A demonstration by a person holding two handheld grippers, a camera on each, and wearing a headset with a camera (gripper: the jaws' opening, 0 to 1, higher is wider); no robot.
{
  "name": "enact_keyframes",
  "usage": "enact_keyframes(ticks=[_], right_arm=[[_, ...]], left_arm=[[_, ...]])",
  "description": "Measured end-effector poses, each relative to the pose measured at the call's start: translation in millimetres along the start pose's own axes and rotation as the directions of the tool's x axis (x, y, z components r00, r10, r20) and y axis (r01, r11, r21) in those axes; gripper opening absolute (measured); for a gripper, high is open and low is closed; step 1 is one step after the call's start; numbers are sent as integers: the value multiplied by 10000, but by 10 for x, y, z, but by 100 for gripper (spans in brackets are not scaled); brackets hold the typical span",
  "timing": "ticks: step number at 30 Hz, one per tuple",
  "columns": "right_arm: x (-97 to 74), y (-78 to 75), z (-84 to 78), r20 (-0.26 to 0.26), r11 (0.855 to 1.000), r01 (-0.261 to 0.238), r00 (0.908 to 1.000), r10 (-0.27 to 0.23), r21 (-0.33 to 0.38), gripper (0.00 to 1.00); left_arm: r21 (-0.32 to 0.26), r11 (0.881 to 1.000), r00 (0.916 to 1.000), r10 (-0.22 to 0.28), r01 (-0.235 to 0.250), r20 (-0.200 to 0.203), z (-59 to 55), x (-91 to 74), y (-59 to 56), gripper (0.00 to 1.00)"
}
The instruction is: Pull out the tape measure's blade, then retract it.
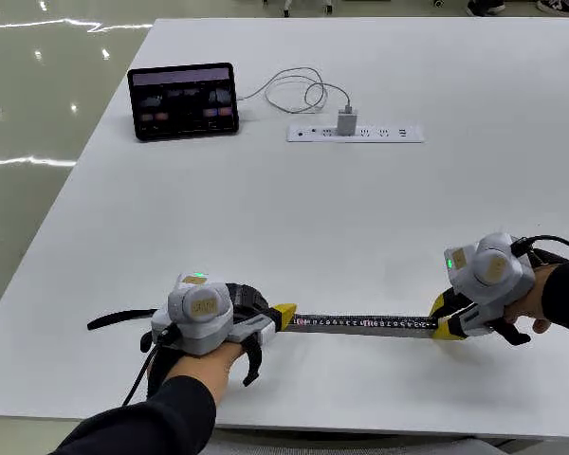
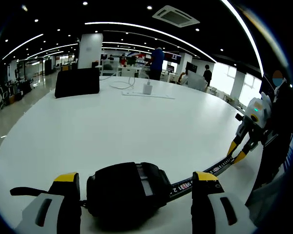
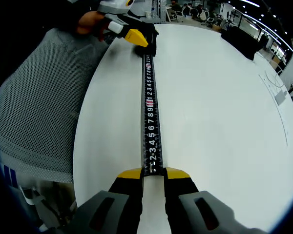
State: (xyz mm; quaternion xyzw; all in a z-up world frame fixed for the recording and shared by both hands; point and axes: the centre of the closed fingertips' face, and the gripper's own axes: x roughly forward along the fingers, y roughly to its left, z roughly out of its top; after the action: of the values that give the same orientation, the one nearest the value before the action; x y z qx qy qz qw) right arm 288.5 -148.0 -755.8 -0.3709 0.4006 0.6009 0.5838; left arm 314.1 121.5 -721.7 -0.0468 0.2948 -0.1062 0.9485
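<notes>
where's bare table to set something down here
Free: the wide table stretch between the tablet, power strip and the pulled-out blade. Crowded: the near edge, where the left gripper and right gripper hold tape measure and blade.

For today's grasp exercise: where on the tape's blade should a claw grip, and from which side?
At its free tip, coming in along the blade from the end opposite the case, as the right claw does. The blade is a narrow strip lying straight over the table, so its tip fits between the jaws.
</notes>
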Motion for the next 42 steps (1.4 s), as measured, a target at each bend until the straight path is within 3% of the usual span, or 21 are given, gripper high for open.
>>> enact_keyframes(ticks=[5,9,21,24,42], right_arm=[[4,-28,-18,-190,10000,33,9998,-33,-10,11],[8,-44,-28,-233,10000,29,9997,-31,-74,11],[21,-65,-45,-196,9978,-59,9998,72,664,11],[25,-47,-41,-226,9976,-15,9997,31,692,11],[33,-51,-31,-185,9960,116,9998,-100,889,11]], left_arm=[[-47,10000,10000,-17,16,-34,-8,1,3,82],[-481,9988,9999,-31,24,-156,-35,3,27,78],[-777,9966,9989,256,-286,-394,-74,-5,109,65],[-140,9994,9979,310,-319,-567,-101,2,95,65],[-5,9993,9960,361,-362,-819,-123,1,99,62]])
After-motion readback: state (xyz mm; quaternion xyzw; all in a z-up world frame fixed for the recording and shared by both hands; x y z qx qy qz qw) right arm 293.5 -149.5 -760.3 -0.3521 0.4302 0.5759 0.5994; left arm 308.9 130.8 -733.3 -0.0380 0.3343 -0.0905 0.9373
